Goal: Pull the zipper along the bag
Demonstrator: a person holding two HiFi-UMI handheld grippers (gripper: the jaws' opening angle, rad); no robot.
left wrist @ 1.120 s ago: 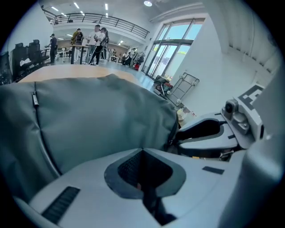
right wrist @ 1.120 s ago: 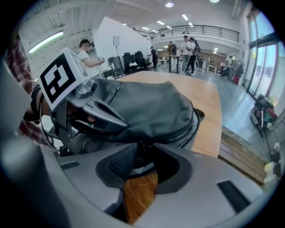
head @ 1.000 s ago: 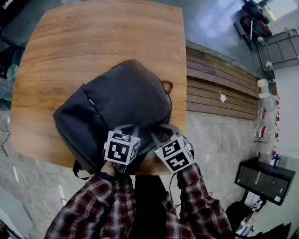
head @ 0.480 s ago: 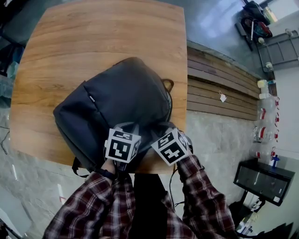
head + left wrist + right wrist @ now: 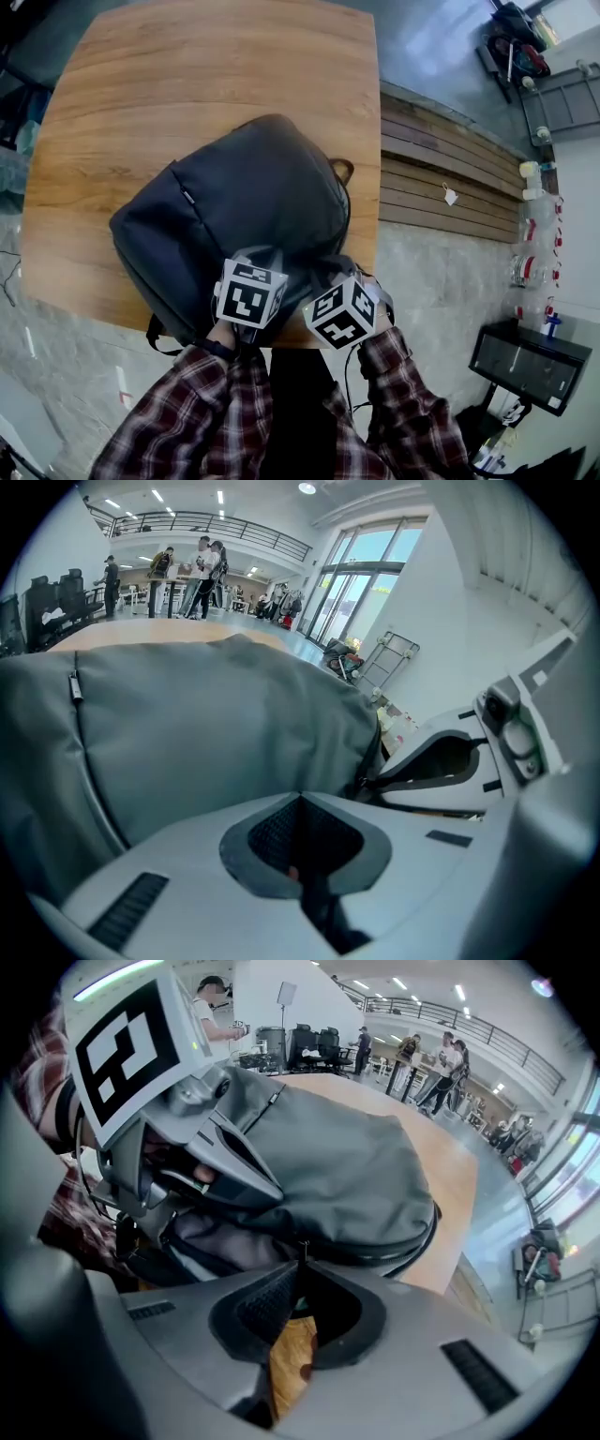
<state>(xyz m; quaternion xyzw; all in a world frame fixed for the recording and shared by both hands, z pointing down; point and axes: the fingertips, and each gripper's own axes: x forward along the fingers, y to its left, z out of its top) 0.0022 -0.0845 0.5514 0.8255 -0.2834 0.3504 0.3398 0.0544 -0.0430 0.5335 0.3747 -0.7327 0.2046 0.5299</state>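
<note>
Right tongs point(image 5: 302, 1266) have slid nearer and left, pinching the zipper pull point(image 5: 302, 1244); left tongs point(image 5: 300, 801) clamp the bag point(image 5: 253, 187). Zipper looks partway along, track remaining.

Your left forearm point(image 5: 187, 403) and right forearm point(image 5: 408, 403) come up from 6 o'clock in the head view, wrists close together. Your left gripper point(image 5: 300, 797) points toward 12, jaws pressed together. Your right gripper point(image 5: 300, 1262), just beside it at 3 o'clock, angles toward 11, jaws pinched on the zipper pull point(image 5: 300, 1247).
</note>
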